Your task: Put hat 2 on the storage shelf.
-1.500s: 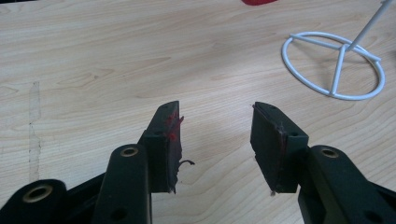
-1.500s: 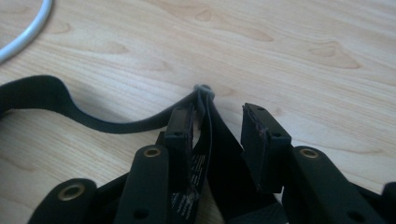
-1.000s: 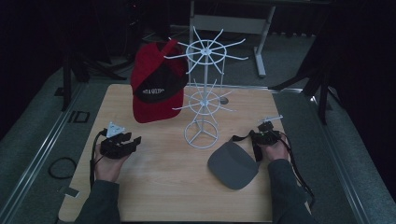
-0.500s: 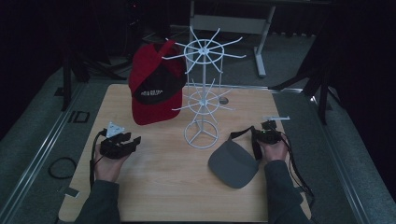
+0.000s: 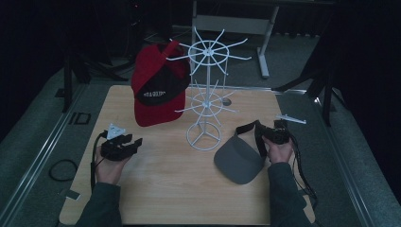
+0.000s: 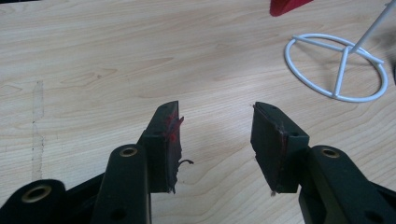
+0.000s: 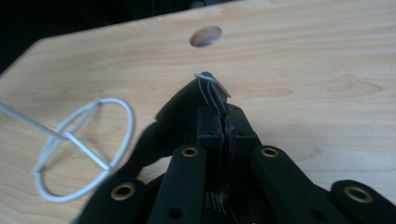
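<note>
A grey visor (image 5: 238,160) lies on the wooden table (image 5: 165,189) to the right of the white wire rack (image 5: 204,99). Its black strap (image 5: 248,127) arches up from the brim. My right gripper (image 5: 265,136) is shut on that strap; in the right gripper view the jaws (image 7: 219,116) pinch the black strap (image 7: 177,116), whose small metal buckle (image 7: 212,80) pokes out above the tips. A red and black cap (image 5: 158,90) hangs on the rack's left side. Left of the rack, my left gripper (image 5: 134,143) is held low over the table, open (image 6: 215,126), with bare wood between its jaws.
The rack's ring base (image 5: 203,138) stands mid-table, seen as the ring base (image 6: 336,67) ahead of the left jaws and the ring base (image 7: 84,149) left of the right jaws. A round hole (image 7: 206,36) is in the tabletop beyond. A desk frame (image 5: 236,23) stands behind.
The right gripper has shifted slightly up and away, still gripping the strap, and the visor has slid a little with it. The left gripper has not moved.
</note>
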A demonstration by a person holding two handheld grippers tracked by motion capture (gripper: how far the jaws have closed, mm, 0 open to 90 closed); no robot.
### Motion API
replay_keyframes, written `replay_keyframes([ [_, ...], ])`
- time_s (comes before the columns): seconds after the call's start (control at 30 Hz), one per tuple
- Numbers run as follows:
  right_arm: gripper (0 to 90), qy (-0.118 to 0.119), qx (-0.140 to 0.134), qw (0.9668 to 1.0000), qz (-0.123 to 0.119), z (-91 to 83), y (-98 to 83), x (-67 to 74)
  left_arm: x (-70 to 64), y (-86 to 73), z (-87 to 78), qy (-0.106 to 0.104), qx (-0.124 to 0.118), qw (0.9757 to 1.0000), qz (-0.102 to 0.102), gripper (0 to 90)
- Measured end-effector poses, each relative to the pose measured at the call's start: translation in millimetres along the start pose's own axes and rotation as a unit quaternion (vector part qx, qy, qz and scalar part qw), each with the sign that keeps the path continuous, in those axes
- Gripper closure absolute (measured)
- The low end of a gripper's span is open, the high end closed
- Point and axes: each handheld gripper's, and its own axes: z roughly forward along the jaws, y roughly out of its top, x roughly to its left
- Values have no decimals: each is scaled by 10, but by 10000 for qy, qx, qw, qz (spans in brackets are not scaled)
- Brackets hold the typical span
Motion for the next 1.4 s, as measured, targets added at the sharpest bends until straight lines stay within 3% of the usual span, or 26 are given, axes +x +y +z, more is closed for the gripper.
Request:
replay_keyframes([
  [0.33, 872, 427, -442, 9981, -105, -146, 115, 132, 10, 2, -7, 14, -29, 10000, -36, 530],
  [0.57, 873, 566, -643, 9961, -189, -232, 193, 228, 19, 2, -15, 19, -51, 10000, -74, 530],
  [0.83, 872, 768, -978, 9918, -309, -382, 322, 364, 20, 2, -14, 15, -53, 10000, -82, 530],
  [1.4, 872, 1085, -1351, 9833, -551, -601, 466, 574, 19, -1, -8, 17, -33, 10000, -88, 530],
])
